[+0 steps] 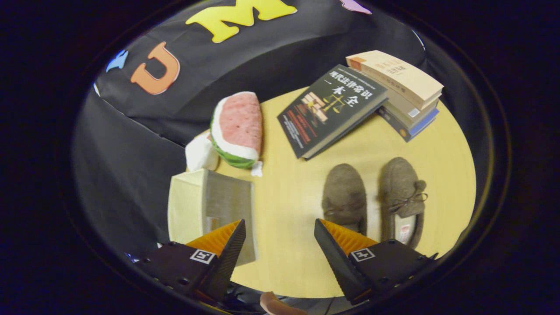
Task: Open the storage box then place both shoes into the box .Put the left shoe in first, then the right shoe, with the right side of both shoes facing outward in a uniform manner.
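Note:
A pale cream storage box (205, 205) with a grey lid stands on the yellow table, just ahead of the left finger (227, 245). Two brown fuzzy shoes lie side by side, toes pointing away. One shoe (344, 197) sits just beyond the right finger (337, 245), which covers its heel. The other shoe (402, 199), with a bow and a visible insole, lies further right. My gripper (280, 227) hovers open above the table, with bare tabletop between its fingers.
A watermelon-slice plush (238, 129) and a white soft object (201, 153) lie beyond the box. A dark book (330, 109) leans on a stack of books (402, 94) at the back right. The round table's edge (470, 192) curves close behind the shoes.

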Demonstrator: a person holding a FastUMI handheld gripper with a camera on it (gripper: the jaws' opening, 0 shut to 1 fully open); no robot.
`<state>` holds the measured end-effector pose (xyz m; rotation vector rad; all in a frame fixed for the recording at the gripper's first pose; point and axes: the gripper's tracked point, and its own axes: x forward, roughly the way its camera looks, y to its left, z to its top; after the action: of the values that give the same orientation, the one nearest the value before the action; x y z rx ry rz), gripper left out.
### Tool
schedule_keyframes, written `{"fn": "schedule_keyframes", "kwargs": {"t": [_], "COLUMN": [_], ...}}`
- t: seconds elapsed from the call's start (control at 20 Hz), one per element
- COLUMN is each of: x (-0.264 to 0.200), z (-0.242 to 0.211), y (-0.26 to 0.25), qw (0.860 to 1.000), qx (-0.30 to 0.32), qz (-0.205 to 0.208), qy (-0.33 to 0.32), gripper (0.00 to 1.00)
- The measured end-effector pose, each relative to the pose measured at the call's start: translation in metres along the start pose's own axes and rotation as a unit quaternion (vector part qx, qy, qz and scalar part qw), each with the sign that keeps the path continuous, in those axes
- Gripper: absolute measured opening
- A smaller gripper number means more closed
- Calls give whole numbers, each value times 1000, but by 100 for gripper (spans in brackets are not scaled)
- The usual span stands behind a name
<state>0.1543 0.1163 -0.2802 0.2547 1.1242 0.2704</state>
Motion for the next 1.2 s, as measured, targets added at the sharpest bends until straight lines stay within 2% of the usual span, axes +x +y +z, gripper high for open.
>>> {"fn": "schedule_keyframes", "kwargs": {"t": [0.15,0.35,0.6,0.7,0.75,0.8,0.9,0.95,1.1,1.2], "x": [20,37,55,62,60,61,67,69,73,74], "z": [-7,-15,-31,-37,-40,-40,-43,-42,-46,-46], "y": [-47,-85,-103,-111,-125,-134,-132,-131,-123,-123], "qw": [997,989,987,986,982,980,985,987,991,991], "qx": [-47,-92,-97,-81,-78,-73,-51,-51,-44,-37], "qz": [-58,-112,-125,-137,-166,-178,-158,-146,-120,-121], "qy": [7,17,37,46,52,52,52,46,49,53], "gripper": [95,95,86,73,66,58,43,43,22,8]}}
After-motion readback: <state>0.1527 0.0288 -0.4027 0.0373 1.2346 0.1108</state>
